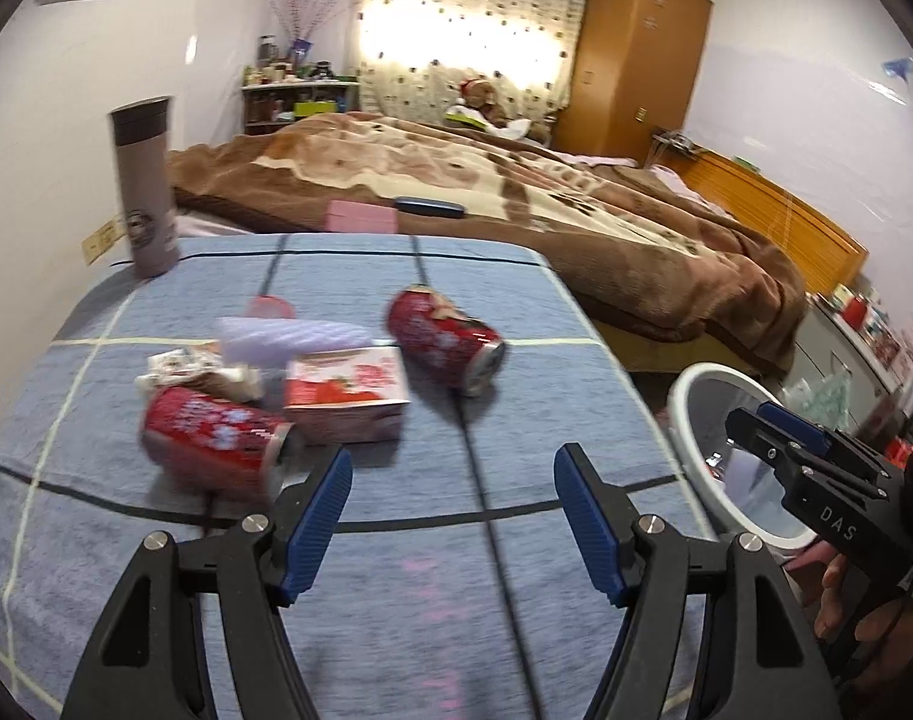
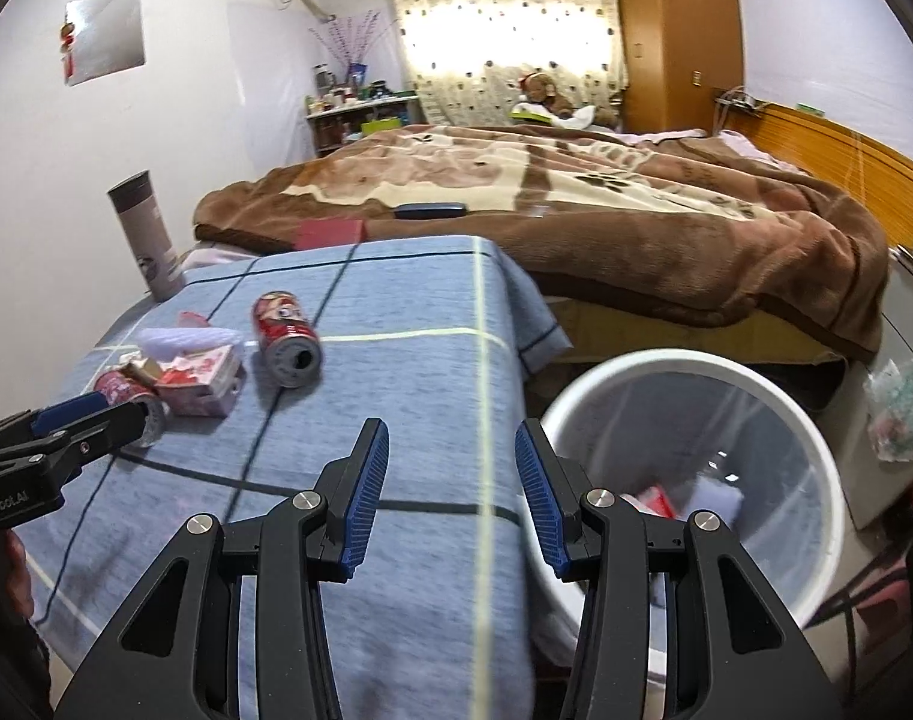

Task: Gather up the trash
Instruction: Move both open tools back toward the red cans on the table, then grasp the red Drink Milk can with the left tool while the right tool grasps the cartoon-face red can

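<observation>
Both our claws, left claw [image 1: 453, 516] and right claw [image 2: 452, 495], hang wide and empty. The near can [image 1: 216, 438] lies at the worktop's [image 1: 426, 630] left: light, dentable, slippery, so we'd pinch across its middle.

"DAS" printed white on the right gripper [image 1: 816, 450] body, beside the bin [image 1: 684, 384]. "enRobot.AI", cut off, on the left gripper [image 2: 105, 420] body. Can and carton print unreadable.

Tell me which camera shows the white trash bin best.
The right wrist view: the white trash bin shows nearly its whole rim and its inside, with some trash at the bottom. The left wrist view catches only part of its rim at the right edge, with the right gripper in front of it.
</observation>
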Tool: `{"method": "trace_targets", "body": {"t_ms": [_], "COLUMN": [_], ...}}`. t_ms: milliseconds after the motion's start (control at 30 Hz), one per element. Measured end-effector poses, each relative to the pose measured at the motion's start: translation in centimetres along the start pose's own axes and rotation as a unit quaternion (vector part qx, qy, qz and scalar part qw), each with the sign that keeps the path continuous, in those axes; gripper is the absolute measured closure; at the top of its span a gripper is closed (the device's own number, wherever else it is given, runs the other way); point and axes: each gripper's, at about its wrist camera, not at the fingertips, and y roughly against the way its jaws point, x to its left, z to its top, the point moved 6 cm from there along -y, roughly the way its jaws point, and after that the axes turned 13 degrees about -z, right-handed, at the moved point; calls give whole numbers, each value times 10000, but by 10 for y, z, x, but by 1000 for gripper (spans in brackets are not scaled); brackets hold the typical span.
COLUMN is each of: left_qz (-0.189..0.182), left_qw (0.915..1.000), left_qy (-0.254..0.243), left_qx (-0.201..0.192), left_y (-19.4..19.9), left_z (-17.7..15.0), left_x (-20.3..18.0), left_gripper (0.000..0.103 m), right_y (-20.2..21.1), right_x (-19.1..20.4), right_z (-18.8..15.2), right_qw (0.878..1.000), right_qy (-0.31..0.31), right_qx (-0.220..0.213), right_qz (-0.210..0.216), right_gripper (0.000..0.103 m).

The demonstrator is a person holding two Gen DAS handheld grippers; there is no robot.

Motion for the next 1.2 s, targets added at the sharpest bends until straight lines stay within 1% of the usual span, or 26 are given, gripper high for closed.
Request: {"method": "trace_targets", "body": {"t_ms": [200,333,367,500,567,700,867,1100,1200], "left_qz": [329,478,512,626,707,771,811,989,1016], "left_qw": [9991,9973,9967,9944,9928,9911,9865,9817,9803], "left_qy": [251,547,619,841,961,1089,1416,1619,1673], "left_qx": [-123,-132,-136,-126,-72,-1,123,148,257], "left_y": [18,24,24,25,22,15,-2,-19,-27], "left_z": [2,3,4,5,5,6,5,11,10], "left_x": [39,67,74,95,104,114,127,135,137], "left_gripper": [28,27,26,25,25,25,25,24,24], "right_y": [-5,-13,-17,-30,-37,-48,-67,-86,-92], "right_x": [29,50,57,73,81,93,101,111,113], "right_z": [11,21,24,30,33,39,46,47,48], "right_qw": [9993,9979,9972,9954,9945,9926,9908,9876,9868], "right_qy": [221,412,468,603,668,772,828,986,951], "right_qx": [14,1,40,131,190,260,446,649,734], "right_qz": [302,490,586,727,781,897,977,1037,1083], "right_gripper": [56,55,54,44,44,43,43,43,43]}}
